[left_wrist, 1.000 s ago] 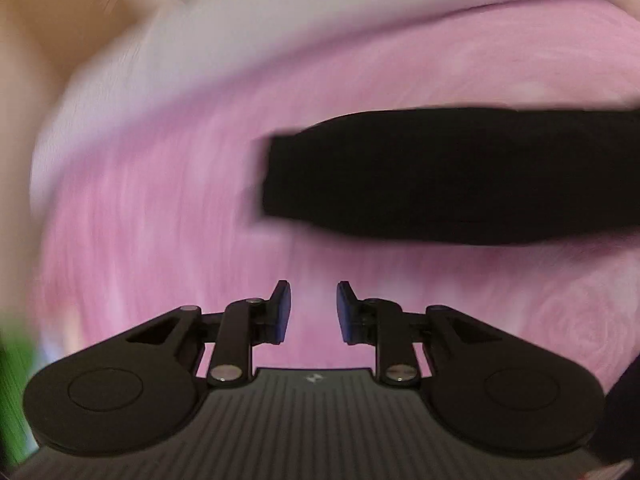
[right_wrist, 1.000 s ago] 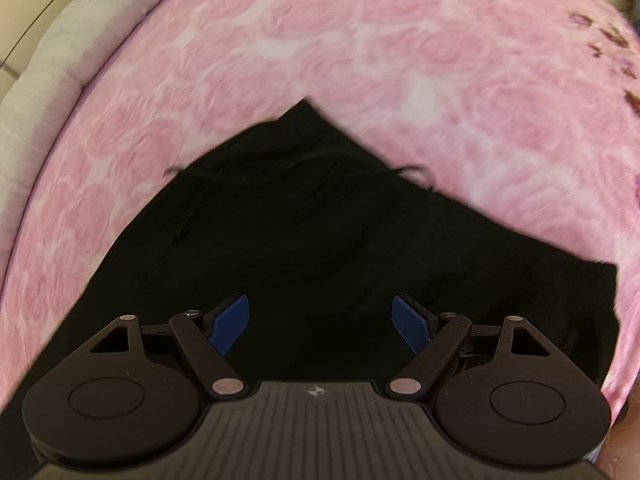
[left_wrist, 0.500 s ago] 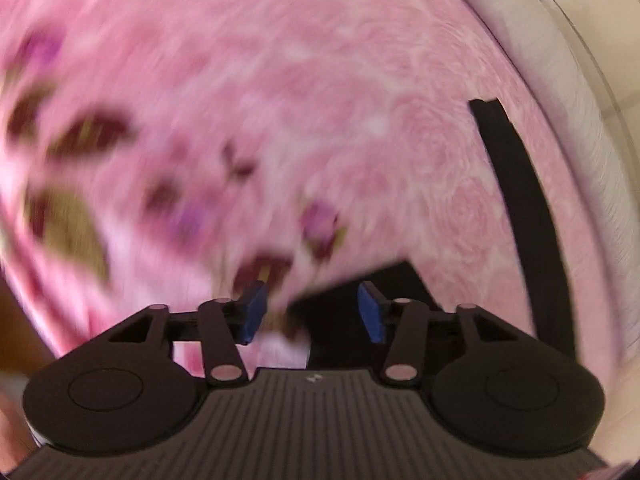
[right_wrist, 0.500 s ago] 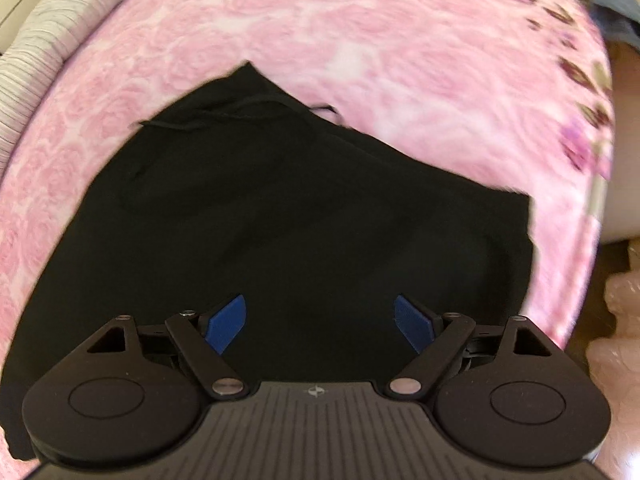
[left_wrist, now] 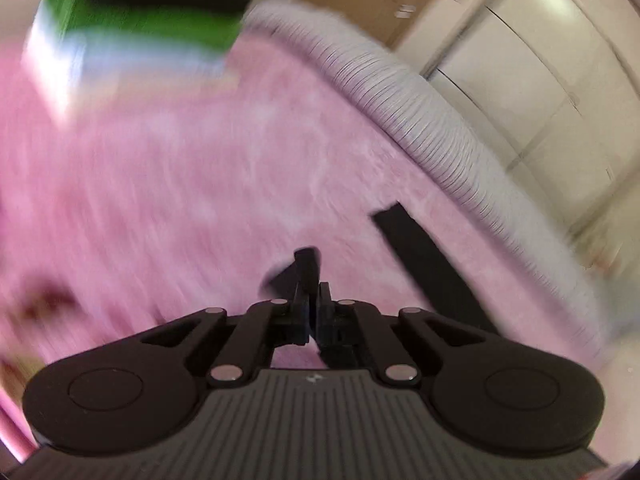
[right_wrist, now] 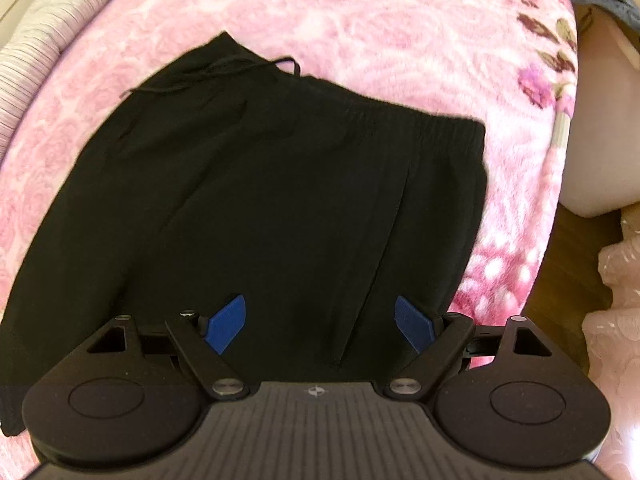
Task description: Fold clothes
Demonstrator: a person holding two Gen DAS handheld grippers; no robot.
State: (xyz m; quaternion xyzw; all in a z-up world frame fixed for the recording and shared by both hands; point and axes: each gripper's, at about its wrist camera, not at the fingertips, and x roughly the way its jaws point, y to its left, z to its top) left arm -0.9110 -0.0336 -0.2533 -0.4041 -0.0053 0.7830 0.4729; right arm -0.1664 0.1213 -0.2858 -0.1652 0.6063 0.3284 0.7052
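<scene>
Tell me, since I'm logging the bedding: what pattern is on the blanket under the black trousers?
Pink rose pattern on the blanket, clearest in the right wrist view.

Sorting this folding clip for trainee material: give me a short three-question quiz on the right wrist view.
1. True or false: the right gripper is open above the black trousers.
2. The trousers lie on: A) a pink rose-patterned blanket; B) a wooden table; C) a white tiled floor.
3. Fill in: the thin drawstring lies loose at the trousers' ___.
Key: 1 true; 2 A; 3 waistband.
</scene>
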